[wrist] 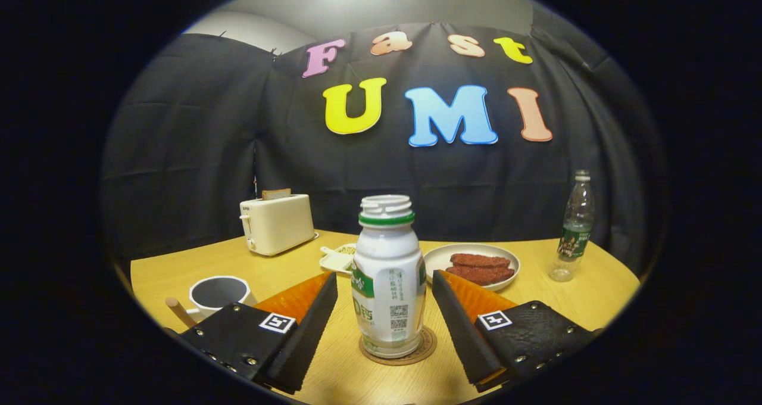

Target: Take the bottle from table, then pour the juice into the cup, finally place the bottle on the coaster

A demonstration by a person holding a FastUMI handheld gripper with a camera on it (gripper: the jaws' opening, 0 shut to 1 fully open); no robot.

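One wooden table (536, 310), toaster (277, 223) at the back, then the gripper (384, 327) spread wide, fingers either side of the bottle (388, 280), not touching. Upright on the coaster (425, 348), cap off. Cup (217, 295) off left.

I see a toaster (277, 223) at left-centre, a plate of sausages (473, 265) mid-frame, a small dish (337, 258) between them, and a water bottle (574, 226) at right.

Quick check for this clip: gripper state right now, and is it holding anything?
Gripper: open, holding nothing; the white bottle stands on the coaster between its fingers, with a gap on each side.
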